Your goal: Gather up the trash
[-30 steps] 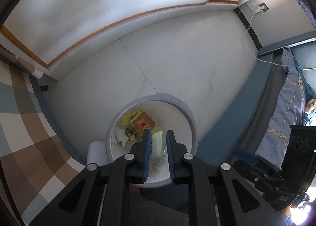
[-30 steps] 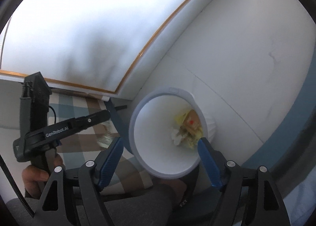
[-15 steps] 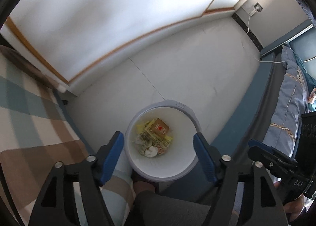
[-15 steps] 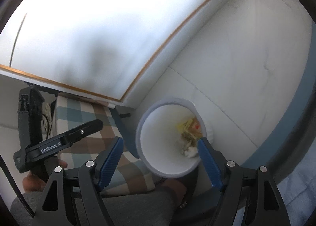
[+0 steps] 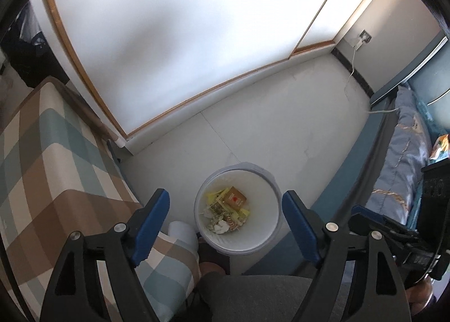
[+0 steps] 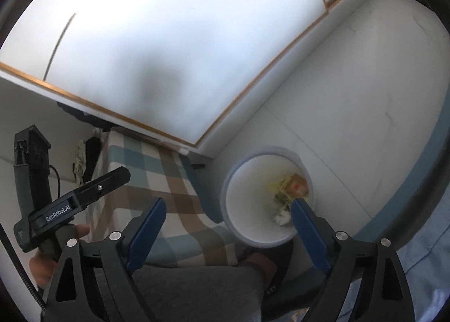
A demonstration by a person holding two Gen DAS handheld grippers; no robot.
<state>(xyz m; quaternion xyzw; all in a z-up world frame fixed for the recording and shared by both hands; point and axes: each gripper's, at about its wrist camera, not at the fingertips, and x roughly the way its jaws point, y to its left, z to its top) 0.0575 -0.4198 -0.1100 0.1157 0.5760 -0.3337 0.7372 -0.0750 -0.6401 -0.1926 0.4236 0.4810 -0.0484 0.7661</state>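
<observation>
Trash [image 5: 226,211], yellow-brown scraps in white bin [image 5: 267,226]; both hand-held grippers opening, empty.

Checked cushion [image 5: 47,159], blue pillow [image 5: 405,159], white wardrobe doors [image 5: 182,35].

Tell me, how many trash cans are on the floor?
1. The white trash can stands on the pale floor between the checkered seat and the blue bed edge, with wrappers inside. Others may be hidden outside the views.
</observation>
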